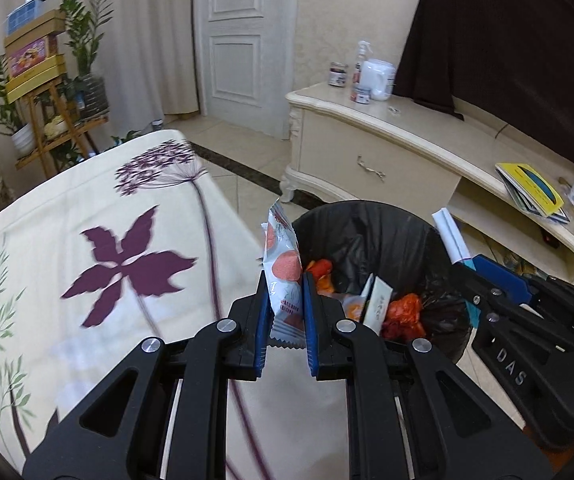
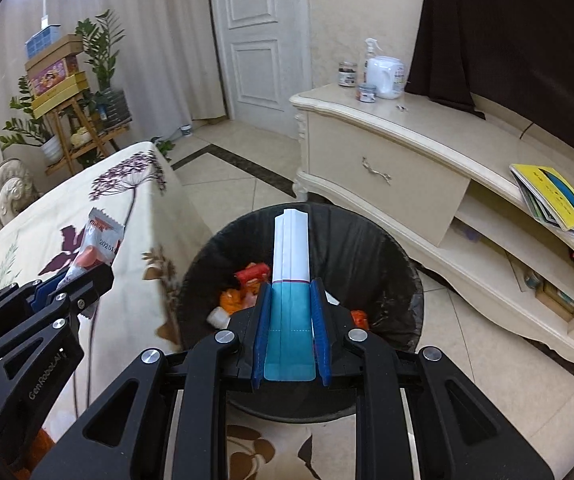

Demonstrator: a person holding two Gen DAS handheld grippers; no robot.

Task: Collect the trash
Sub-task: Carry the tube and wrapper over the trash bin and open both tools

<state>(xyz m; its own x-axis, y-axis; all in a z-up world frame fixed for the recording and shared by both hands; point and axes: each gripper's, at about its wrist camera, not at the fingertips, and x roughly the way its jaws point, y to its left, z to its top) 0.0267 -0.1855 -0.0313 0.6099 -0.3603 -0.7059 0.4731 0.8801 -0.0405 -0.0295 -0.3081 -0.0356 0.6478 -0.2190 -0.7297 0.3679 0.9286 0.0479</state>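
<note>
The left gripper (image 1: 286, 280) has its jaws clamped on a snack wrapper (image 1: 283, 264), white with pink-red rounds, which stands upright between the blue pads and sticks out beyond their tips. In the left wrist view the wrapper hangs at the left rim of the bin (image 1: 367, 216), over the edge where the tabletop (image 1: 87, 208) with its flowered cloth ends.

The right gripper (image 2: 290, 286) has its jaws closed on a folded packet (image 2: 291, 248), white at the far end and teal at the near end, with a thin purple line between the two colours. In the right wrist view the packet points out over the open mouth of the bin (image 2: 367, 240).

The bin is round, lined with a black bag, and stands on the tiled floor between the tabletop on the left and a cream cabinet (image 2: 387, 184) on the right. Inside it lie orange and red scraps (image 1: 405, 312) and a small white sachet (image 1: 379, 304).
</note>
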